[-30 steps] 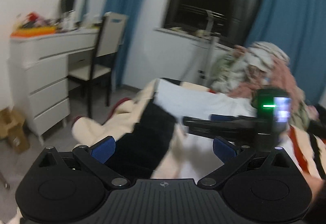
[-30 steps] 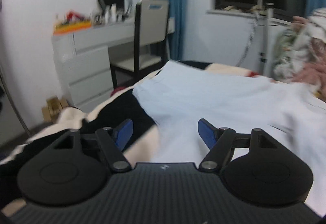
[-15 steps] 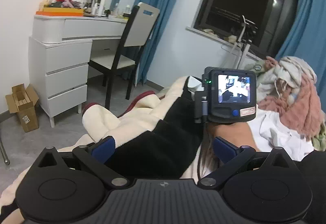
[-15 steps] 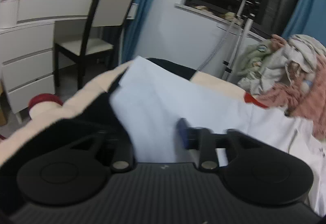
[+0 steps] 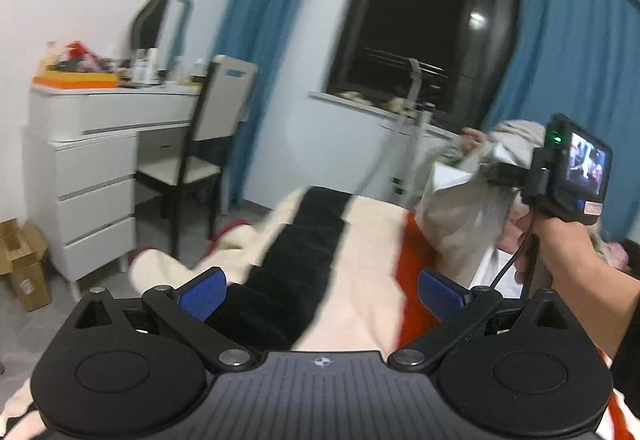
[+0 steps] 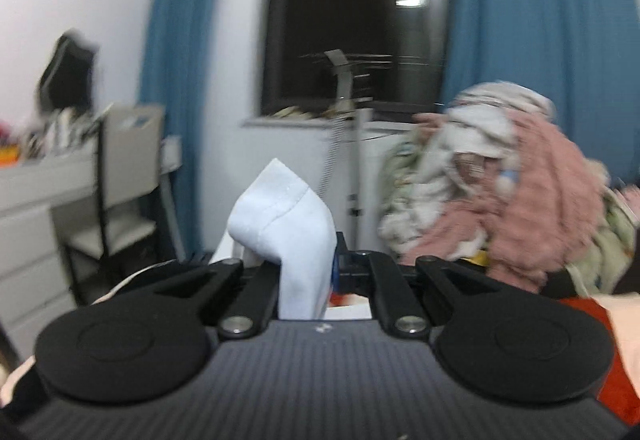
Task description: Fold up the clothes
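A white garment [image 6: 288, 236] is pinched between the jaws of my right gripper [image 6: 306, 272], its hemmed corner sticking up above the fingers. In the left wrist view the same white garment [image 5: 460, 216] hangs lifted off the bed at the right, held by the right gripper [image 5: 494, 173] in a person's hand [image 5: 536, 236]. My left gripper [image 5: 322, 290] is open over the bed with nothing between its blue pads [image 5: 202, 294]. Below it lies a cream, black and red blanket [image 5: 316, 264].
A heap of unfolded clothes [image 6: 504, 184] rises at the right on the bed. A white dresser [image 5: 84, 168] and a chair [image 5: 200, 144] stand at the left, with a cardboard box [image 5: 24, 268] on the floor. A window [image 5: 420, 36] and blue curtains [image 5: 572, 80] are behind.
My right gripper has shut on the white garment and raised it up and to the right off the bed. The left gripper stayed open and swung its view slightly.
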Motion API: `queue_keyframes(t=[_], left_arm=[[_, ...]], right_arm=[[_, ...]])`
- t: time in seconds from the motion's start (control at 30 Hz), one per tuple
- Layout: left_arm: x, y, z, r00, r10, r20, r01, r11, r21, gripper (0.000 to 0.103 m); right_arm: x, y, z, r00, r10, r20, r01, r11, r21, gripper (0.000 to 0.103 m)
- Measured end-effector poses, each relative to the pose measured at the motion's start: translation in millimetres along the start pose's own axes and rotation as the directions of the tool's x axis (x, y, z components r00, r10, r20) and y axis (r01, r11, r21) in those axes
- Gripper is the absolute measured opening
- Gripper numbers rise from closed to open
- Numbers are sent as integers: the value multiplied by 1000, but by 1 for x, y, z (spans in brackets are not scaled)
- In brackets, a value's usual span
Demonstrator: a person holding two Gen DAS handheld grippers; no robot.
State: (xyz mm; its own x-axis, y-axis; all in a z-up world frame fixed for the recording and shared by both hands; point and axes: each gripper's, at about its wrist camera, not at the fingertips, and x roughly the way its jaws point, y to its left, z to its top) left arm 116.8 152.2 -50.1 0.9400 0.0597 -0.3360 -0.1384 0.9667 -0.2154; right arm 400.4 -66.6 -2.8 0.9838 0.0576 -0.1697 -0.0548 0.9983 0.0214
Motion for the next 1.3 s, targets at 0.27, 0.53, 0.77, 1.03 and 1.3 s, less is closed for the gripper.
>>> queue_keyframes(t=[0.27, 0.53, 0.77, 1.03, 1.3], left_arm=[[16, -51, -28, 990, -136, -48, 142, 974, 174, 103], [45, -69, -39, 979, -164, -120, 185, 963, 197, 103], [48, -69, -38, 975, -183, -129, 207, 957, 203, 103], [2, -65, -25, 963, -260, -68, 269, 931, 246, 103], [-43, -71, -30, 945, -320, -63, 323, 894, 310, 103]], right_arm=[[10, -174, -70, 970, -198, -139, 230, 932, 281, 6], [34, -218, -130, 950, -72, -305, 200, 889, 412, 69], [-7, -199, -103, 950, -59, -307, 166, 927, 337, 86], [-113, -177, -66, 964, -85, -253, 151, 954, 258, 86], [-218, -155, -58, 970, -53, -239, 111, 965, 239, 86]])
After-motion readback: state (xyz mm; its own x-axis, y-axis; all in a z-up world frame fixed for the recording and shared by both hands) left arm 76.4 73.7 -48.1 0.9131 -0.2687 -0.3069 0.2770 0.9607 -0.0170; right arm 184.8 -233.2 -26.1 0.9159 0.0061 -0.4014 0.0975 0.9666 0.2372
